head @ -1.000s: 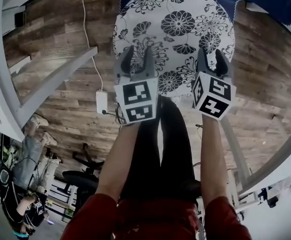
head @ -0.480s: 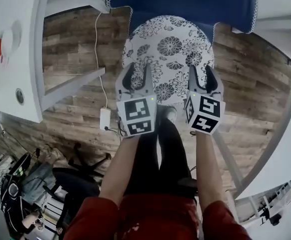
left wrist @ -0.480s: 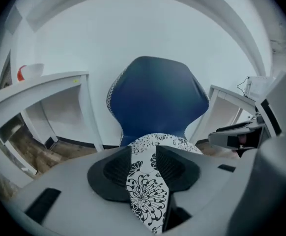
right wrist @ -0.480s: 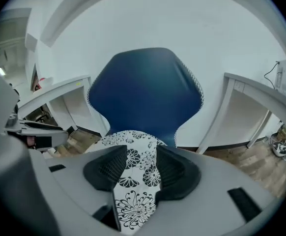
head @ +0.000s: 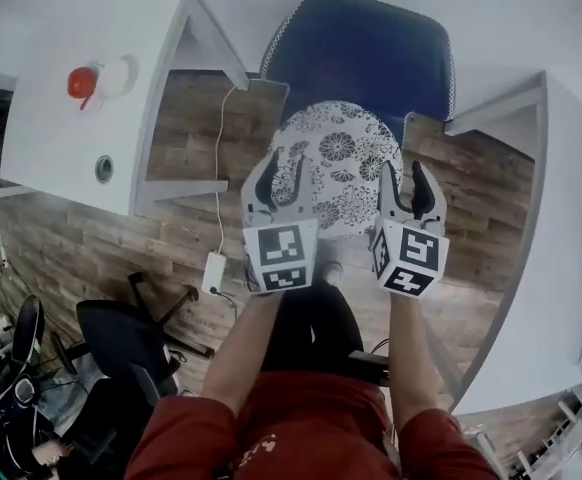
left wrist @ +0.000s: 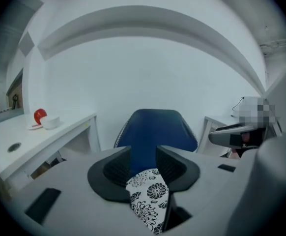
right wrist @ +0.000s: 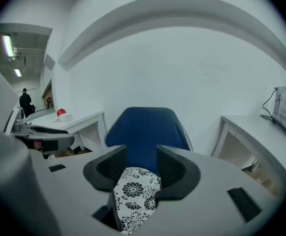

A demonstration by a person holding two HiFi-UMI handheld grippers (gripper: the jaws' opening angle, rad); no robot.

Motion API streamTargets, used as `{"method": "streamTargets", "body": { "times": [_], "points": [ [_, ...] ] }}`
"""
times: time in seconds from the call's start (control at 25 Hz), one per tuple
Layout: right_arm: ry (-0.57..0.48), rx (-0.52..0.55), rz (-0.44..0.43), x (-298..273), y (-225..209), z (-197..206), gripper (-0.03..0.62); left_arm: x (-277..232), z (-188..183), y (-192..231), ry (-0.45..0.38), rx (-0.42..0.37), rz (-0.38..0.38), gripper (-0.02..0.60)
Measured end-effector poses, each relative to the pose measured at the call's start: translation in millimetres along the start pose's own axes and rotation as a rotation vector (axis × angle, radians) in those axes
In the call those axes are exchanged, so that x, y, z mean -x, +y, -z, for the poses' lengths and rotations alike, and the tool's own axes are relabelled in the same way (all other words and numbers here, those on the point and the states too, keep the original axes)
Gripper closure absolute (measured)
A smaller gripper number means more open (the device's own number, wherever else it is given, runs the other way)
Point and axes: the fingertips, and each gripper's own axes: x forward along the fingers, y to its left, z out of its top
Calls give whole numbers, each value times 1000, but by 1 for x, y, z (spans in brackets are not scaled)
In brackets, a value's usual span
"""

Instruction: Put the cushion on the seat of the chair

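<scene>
The wood floor (head: 121,238) fills most of the head view. A white desk (head: 61,138) stands on the left and a second white desk (head: 571,218) on the right. Between them, by the white wall, stands the blue chair (head: 361,53), and nothing lies on the part of its seat that shows. A black office chair (head: 121,338) stands at the lower left.

The round cushion (head: 339,163), white with black flowers, is held up in the air just in front of the blue chair. Its far edge meets the chair's front edge in the head view, but I cannot tell if they touch.

The left gripper (head: 279,173) has its jaws closed on the near edge of the cushion. The right gripper (head: 404,183) bites the same edge a little to the side. In both gripper views a fold of the flowered cloth sits between the dark jaws.

A white plug box (head: 212,272) lies on the floor. A white bowl (head: 121,71) and a red round thing (head: 81,81) sit side by side on the left desk.
</scene>
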Motion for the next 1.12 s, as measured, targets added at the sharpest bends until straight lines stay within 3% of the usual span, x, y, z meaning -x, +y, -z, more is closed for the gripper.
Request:
{"method": "streamTargets", "body": {
  "times": [0.44,0.8,1.12],
  "points": [
    [-261,64,-59,114,21,-123,401,114,-127,-6,-273,-8,-28,419],
    [-430,99,-82,188,36,-185,401,189,-182,-18,-432,-55,-37,419],
    [-508,125,-100,230,44,-203,426,232,-204,-31,-519,-74,-34,434]
  ]
}}
